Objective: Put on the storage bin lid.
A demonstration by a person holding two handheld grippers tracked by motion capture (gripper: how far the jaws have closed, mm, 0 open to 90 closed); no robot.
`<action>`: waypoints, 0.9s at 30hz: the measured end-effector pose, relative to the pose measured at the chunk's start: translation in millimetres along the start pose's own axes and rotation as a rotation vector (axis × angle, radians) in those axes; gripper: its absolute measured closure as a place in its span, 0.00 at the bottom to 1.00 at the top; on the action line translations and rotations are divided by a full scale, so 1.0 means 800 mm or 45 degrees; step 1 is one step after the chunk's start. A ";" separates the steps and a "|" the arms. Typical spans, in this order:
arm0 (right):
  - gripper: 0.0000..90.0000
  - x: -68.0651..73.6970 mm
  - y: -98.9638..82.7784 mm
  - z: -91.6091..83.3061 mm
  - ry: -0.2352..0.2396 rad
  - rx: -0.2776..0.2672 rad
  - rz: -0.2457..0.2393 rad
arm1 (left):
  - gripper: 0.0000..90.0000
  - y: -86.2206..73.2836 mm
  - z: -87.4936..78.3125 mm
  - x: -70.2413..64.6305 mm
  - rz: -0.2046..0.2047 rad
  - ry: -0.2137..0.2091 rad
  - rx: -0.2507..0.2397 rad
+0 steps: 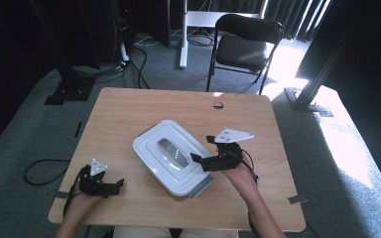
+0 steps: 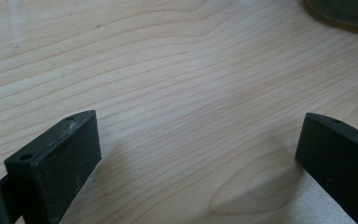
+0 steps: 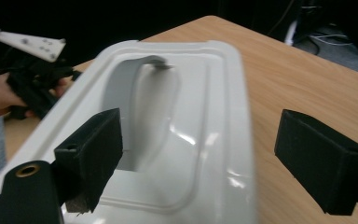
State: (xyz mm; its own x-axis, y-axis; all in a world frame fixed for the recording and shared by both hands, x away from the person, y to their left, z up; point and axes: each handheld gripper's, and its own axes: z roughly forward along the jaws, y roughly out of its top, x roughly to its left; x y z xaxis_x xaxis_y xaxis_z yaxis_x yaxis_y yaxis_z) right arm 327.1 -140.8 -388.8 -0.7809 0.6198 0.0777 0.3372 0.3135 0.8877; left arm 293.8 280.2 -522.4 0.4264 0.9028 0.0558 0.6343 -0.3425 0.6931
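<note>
A white plastic lidded box (image 1: pixel 172 156) lay slantwise at the middle of the wooden table (image 1: pixel 129 106), its grey handle (image 1: pixel 171 149) folded flat into the lid's recess. The right gripper (image 1: pixel 202 149) hovered at the box's right edge, jaws spread wide with nothing between them, seemingly just clear of the lid. The left gripper (image 1: pixel 115 188) rested near the table's near-left corner, well apart from the box, jaws likewise wide and empty, apparently idle.
</note>
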 end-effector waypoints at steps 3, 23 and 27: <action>0.16 -0.011 -0.001 -0.001 -0.013 -0.003 0.011 | 0.01 0.002 0.000 -0.001 -0.001 0.006 -0.002; 0.15 -0.117 -0.064 0.031 -0.232 0.036 0.199 | 0.01 0.036 0.005 -0.039 0.049 -0.067 -0.093; 0.15 -0.121 -0.075 0.036 -0.238 0.050 0.225 | 0.01 0.039 0.007 -0.045 0.051 -0.079 -0.100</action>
State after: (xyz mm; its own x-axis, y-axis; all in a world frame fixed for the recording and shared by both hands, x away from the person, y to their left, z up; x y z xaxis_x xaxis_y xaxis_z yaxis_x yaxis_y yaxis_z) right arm 397.7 -199.0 -462.4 -0.5986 0.7885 0.1416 0.4828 0.2140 0.8492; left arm 302.3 235.5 -506.9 0.4911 0.8701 0.0414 0.5648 -0.3543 0.7453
